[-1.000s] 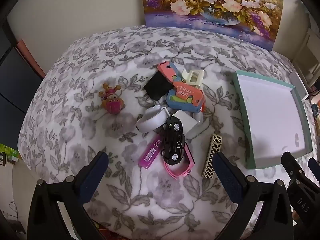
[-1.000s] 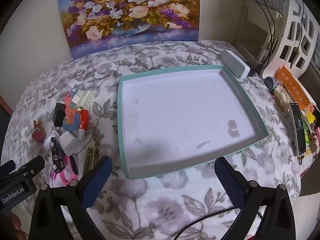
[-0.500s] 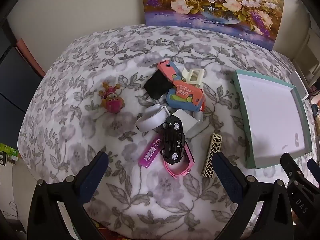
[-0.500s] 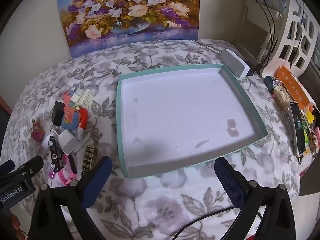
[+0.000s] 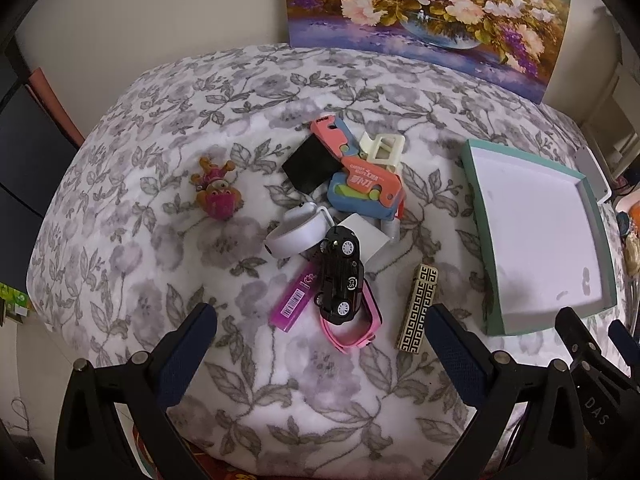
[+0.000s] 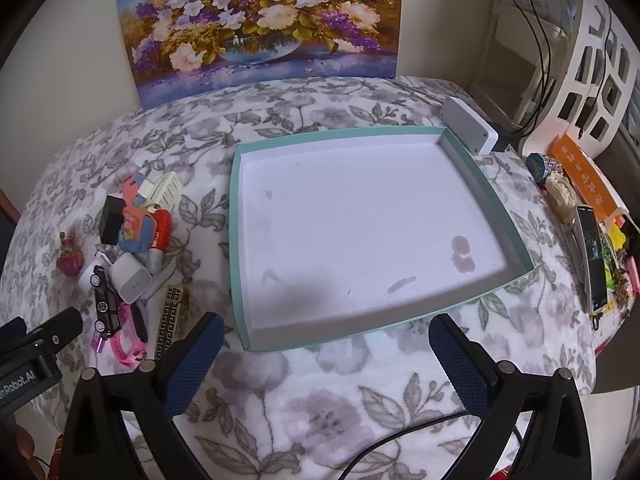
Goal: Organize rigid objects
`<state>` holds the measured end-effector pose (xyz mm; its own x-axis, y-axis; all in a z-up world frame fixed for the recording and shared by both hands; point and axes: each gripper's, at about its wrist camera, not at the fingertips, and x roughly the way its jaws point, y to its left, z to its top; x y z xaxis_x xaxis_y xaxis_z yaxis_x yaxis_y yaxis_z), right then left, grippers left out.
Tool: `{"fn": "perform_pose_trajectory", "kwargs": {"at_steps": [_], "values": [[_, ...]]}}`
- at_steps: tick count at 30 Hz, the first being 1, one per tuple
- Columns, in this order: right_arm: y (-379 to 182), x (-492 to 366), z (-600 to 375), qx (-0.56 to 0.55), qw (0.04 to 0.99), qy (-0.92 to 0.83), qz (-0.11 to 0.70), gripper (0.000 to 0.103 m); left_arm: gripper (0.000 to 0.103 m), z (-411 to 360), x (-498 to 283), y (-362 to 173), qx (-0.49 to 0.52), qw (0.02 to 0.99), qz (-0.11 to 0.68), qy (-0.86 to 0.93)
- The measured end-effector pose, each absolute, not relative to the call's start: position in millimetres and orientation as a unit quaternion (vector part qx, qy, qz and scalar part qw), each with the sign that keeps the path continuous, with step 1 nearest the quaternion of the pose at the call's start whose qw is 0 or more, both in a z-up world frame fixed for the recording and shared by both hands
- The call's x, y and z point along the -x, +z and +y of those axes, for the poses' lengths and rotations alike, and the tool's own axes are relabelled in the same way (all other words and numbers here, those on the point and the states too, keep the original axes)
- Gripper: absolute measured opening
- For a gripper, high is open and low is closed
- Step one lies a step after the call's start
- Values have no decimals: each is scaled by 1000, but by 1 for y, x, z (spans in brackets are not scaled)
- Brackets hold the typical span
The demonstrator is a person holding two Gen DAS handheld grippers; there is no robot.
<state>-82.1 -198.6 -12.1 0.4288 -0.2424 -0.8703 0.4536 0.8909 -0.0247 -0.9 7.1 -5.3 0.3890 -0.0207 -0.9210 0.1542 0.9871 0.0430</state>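
Both the left gripper (image 5: 320,344) and right gripper (image 6: 324,344) are wide open, holding nothing. The toy car (image 5: 339,276) lies on the pile left of the empty tray (image 6: 236,240). Pinch its sides and lift slowly.

white charger (image 5: 366,236) partly under toy car (image 5: 339,276)

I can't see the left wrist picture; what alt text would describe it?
Open tongs hover over a pile of small items on a floral cloth: a black toy car lying on a pink band, a patterned lighter beside them. An empty teal tray sits right.
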Motion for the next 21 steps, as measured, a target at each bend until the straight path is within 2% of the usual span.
{"fn": "perform_pose_trajectory", "kwargs": {"at_steps": [21], "values": [[-12,81,-194,-100,841,-199,494,103,103,8,-1,-5,-56,828,556,-49]]}}
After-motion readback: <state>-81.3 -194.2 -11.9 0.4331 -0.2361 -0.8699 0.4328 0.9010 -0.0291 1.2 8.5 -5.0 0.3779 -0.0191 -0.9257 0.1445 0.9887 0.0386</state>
